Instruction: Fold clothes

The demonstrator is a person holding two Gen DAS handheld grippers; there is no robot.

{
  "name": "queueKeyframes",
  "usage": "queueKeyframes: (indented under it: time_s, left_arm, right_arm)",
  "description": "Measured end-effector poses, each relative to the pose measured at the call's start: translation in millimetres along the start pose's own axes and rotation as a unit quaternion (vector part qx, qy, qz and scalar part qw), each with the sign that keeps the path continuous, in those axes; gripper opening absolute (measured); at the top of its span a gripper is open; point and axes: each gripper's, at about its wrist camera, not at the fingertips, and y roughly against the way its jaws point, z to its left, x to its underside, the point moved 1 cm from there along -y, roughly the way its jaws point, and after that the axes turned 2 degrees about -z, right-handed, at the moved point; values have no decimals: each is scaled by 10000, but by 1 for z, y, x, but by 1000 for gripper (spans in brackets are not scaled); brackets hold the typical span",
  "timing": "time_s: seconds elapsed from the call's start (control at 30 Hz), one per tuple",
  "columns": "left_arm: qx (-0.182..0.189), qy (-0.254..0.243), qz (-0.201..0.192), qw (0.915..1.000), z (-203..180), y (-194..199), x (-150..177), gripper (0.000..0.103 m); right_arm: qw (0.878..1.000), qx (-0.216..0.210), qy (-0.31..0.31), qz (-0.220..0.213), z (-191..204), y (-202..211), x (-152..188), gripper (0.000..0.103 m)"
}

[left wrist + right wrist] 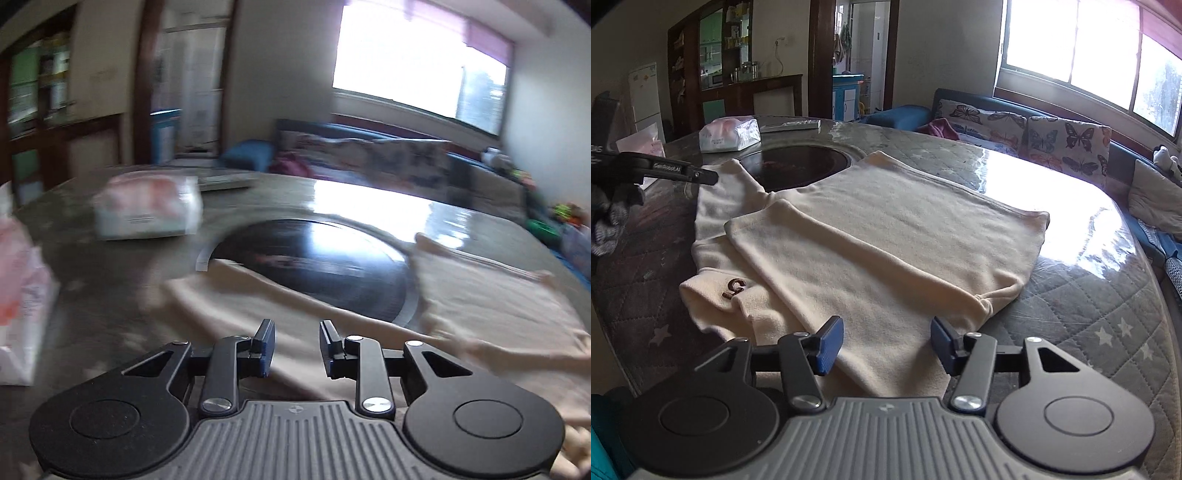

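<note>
A cream garment (886, 240) lies flat on the table with one part folded over the body; a small brown letter patch (735, 288) shows near its left edge. My right gripper (888, 343) hovers open over the garment's near edge, with nothing between its blue pads. In the blurred left wrist view the same cream garment (332, 332) lies under my left gripper (297, 347), whose jaws stand a little apart and empty. That left gripper (701, 176) also shows in the right wrist view, above the garment's far left corner, held by a gloved hand (609, 218).
The table (1089, 314) has a quilted grey cover with stars and a dark round inset (798, 164) partly under the garment. A tissue pack (729, 134) and a flat remote (792, 125) lie at the far side. A sofa with butterfly cushions (1034, 136) runs under the window. A plastic bag (22, 295) stands at left.
</note>
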Motion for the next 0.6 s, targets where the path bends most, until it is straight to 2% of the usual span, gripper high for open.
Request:
queueKeyframes:
  time_s: [0.1,0.17,0.43,0.53,0.6]
  left_arm:
    - [-550,370,-5,9978,25,-13,-8,30]
    - [-721,547,29,9959,37,-21,-12,33]
    - [-869,594,82,9944,46,-42,-16,33]
    - [-877,630,87,9941,46,-46,-18,30]
    - [-881,668,93,9938,47,-48,-19,24]
  right_arm:
    - [10000,11,-33,-65,1,3,-4,54]
    - [9999,27,-38,-107,1,5,-6,54]
    - [9999,49,-8,-158,5,7,-8,54]
    - [9999,42,-17,-165,7,8,-8,54]
    - [9998,43,-23,-184,7,9,-7,54]
